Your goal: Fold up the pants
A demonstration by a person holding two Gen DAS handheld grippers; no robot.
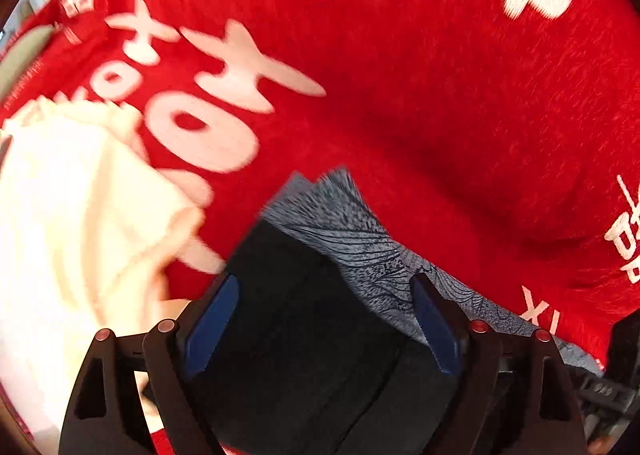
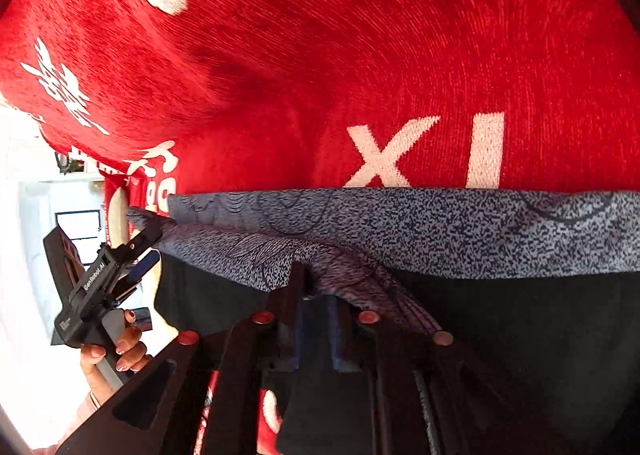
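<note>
The pants (image 2: 460, 231), dark with a grey speckled, line-patterned band, lie partly folded on a red cloth with white lettering (image 2: 400, 55) that covers the surface; the grey band runs across the cloth just below the letters. The right gripper (image 2: 316, 295) stands narrowly parted with a raised fold of the grey fabric between its fingers; whether the pads press on it I cannot tell. The left gripper (image 1: 324, 319), held in a hand (image 2: 116, 351), has its jaws wide apart over the dark fabric, gripping nothing. A cream-coloured cloth (image 1: 72, 207) lies bunched beside the pants toward the cloth's left edge.
</note>
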